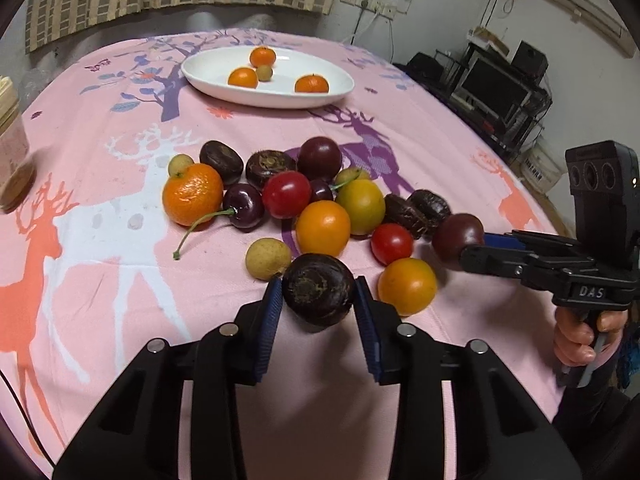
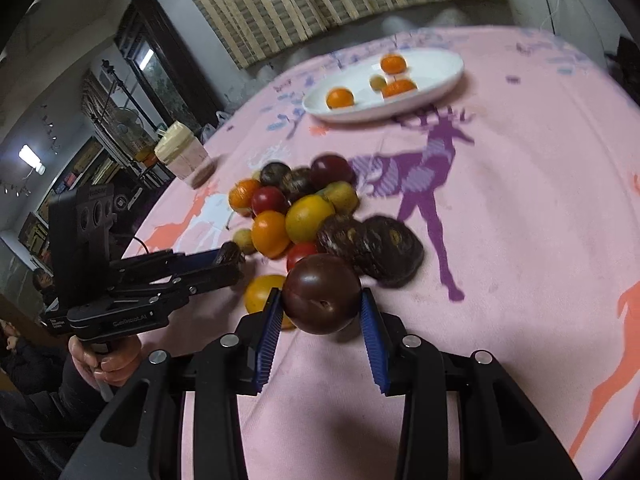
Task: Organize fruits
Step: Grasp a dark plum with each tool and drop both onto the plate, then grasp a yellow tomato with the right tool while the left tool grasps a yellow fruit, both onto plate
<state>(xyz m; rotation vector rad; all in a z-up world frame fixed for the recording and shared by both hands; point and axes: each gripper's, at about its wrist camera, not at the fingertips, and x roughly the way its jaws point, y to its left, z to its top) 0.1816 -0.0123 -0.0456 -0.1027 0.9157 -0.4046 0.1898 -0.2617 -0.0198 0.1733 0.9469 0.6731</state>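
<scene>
Both grippers loaded, level over the fruit pile.
Left gripper [image 1: 316,300] pinches a water chestnut [image 1: 318,294]; right gripper [image 2: 320,306], at 3 o'clock, clamps a dark plum [image 2: 322,294].

Left tongs [image 1: 318,296] clamp a dark water chestnut [image 1: 318,294]; right tongs [image 1: 470,250] pinch a purple plum [image 1: 456,238].

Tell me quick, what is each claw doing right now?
Left gripper: closed on a dark rough water chestnut.
Right gripper: closed on a smooth dark plum.
</scene>
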